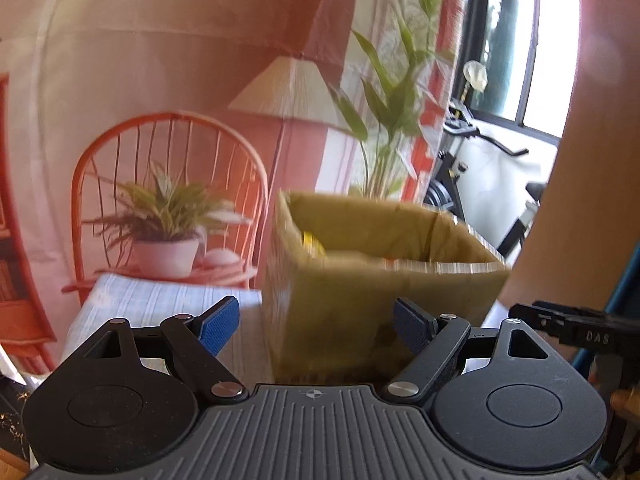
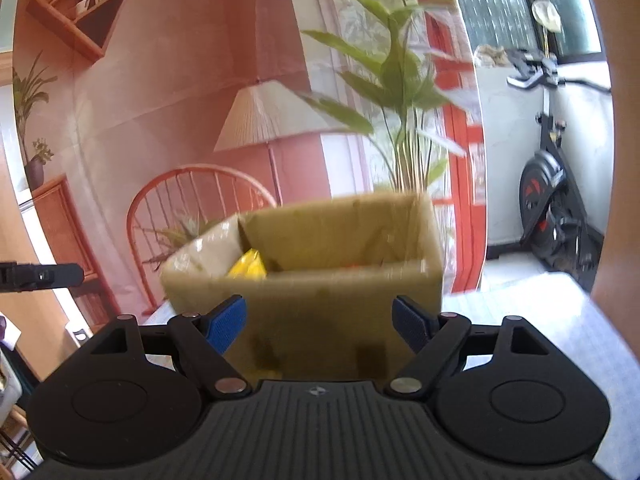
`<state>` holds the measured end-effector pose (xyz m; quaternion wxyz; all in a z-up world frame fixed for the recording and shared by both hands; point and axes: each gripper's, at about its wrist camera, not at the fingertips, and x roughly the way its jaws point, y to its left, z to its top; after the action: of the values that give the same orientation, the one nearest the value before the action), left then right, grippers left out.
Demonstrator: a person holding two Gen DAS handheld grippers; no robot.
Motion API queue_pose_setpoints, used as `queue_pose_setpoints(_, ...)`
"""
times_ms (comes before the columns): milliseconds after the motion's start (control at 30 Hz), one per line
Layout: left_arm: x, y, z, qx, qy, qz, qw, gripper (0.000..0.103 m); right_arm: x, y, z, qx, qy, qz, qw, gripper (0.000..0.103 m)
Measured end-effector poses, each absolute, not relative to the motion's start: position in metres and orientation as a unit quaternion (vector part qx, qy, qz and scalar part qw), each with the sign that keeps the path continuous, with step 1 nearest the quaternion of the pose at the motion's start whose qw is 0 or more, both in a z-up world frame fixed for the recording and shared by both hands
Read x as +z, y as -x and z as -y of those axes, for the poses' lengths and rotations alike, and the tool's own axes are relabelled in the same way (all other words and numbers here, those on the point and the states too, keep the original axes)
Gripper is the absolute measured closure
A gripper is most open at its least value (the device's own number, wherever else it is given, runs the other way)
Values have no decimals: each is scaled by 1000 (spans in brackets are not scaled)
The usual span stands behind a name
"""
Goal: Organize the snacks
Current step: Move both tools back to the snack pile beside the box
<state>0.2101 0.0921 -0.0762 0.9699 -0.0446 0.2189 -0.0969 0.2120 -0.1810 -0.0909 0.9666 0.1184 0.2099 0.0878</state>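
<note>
I hold both tools level and aimed at the cardboard box (image 1: 376, 280) that stands on the cloth-covered table (image 1: 160, 300), probably so each camera can look over its near rim before I reach for anything. My left gripper (image 1: 316, 326) is spread wide with nothing between its blue pads (image 1: 218, 326), and the box's near corner sits just ahead of the gap, so I judge it is ready to go in rather than carrying a snack. My right gripper (image 2: 320, 326) is likewise wide open and empty, facing the box's long side from a little farther to the right. The box is open at the top, its flaps folded down, which leaves the inside reachable from above. Inside, against the left wall, I can see a yellow snack packet (image 2: 249, 266); in the left view only a sliver of it shows above the rim. Something reddish lies lower along the inner edge in the right view, too blurred to name. Both views are smeared, so finer detail inside the box is lost. At the right edge of the left view the tip of my other tool pokes in, so the two are close together beside the box. Behind everything hangs a printed backdrop of a chair and lamp, with a leafy plant (image 2: 400, 92) standing behind the box.
</note>
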Motion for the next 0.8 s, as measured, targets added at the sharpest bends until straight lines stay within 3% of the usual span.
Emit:
queue_pose_setpoints(467,-184,-172,-92,-96,14,-269,958,12,-194,-163,182,79,-71,-275,955,21)
queue_pose_setpoints(800,-216,-176,-95,-87,49,-303,948,12,-251,-173,196,92,-41,-342,934,21)
